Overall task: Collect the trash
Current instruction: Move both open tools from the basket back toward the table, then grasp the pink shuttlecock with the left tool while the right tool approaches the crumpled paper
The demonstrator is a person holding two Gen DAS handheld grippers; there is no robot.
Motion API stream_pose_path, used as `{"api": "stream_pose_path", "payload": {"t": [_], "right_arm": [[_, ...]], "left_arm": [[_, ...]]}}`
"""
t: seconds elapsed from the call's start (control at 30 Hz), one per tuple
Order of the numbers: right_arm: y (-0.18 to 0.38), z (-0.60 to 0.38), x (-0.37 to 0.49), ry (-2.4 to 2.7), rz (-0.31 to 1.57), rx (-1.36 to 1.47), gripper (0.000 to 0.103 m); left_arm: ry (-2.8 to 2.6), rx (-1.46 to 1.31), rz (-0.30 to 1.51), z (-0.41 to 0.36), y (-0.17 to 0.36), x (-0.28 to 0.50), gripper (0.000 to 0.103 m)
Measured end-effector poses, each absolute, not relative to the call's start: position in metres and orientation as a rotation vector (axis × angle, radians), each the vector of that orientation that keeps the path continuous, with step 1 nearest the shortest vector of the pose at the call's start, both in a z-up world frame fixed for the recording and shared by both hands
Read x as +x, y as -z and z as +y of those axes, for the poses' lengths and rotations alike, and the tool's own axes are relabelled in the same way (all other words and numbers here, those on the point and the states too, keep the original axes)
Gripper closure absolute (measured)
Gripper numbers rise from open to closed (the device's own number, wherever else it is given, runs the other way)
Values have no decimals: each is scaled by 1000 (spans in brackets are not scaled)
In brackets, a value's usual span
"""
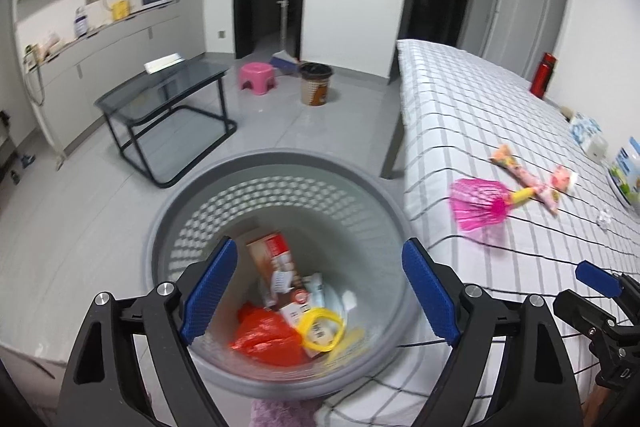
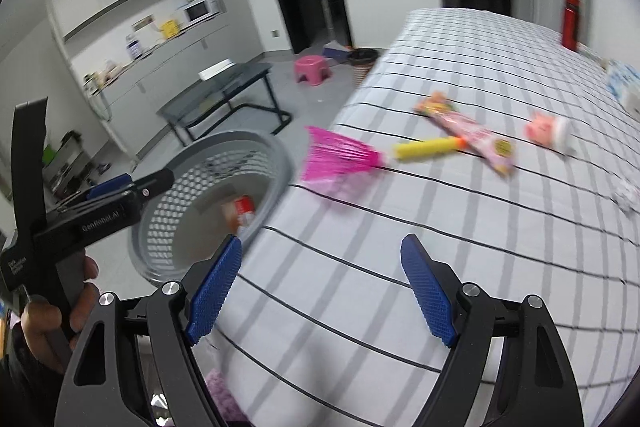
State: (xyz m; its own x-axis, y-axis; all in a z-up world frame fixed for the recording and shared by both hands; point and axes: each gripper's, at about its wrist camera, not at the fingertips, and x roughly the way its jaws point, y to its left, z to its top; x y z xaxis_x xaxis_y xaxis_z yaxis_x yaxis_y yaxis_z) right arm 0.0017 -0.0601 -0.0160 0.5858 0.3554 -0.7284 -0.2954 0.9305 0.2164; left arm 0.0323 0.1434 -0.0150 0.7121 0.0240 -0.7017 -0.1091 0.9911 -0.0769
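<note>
A grey perforated bin [image 1: 200, 203] stands on the floor beside the bed and holds a red bag [image 1: 264, 339], a carton [image 1: 272, 255] and a yellow ring [image 1: 320, 327]. My left gripper [image 1: 320, 291] is open and empty right above the bin's mouth. My right gripper [image 2: 320, 287] is open and empty over the checked bed cover [image 2: 400, 227]; the bin [image 2: 180, 183] is to its left. On the bed lie a pink brush with a yellow handle [image 2: 340, 155], a long pink wrapper [image 2: 468, 131] and a pink packet [image 2: 548, 131].
A glass-top table [image 1: 168, 91], a pink stool [image 1: 258, 77] and a brown bin [image 1: 316, 83] stand on the floor beyond. A red bottle [image 1: 544, 75] and packets [image 1: 588, 135] are at the bed's far side. A crumpled clear scrap [image 2: 628, 195] lies on the bed.
</note>
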Motion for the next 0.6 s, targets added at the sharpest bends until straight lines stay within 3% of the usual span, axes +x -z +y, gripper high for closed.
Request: {"api": "stream_pose_path", "payload": {"t": [0.6], "right_arm": [[22,-154,-9,-189,869,203,25]], "left_arm": [[102,-19,777,45,26,83,18]]}}
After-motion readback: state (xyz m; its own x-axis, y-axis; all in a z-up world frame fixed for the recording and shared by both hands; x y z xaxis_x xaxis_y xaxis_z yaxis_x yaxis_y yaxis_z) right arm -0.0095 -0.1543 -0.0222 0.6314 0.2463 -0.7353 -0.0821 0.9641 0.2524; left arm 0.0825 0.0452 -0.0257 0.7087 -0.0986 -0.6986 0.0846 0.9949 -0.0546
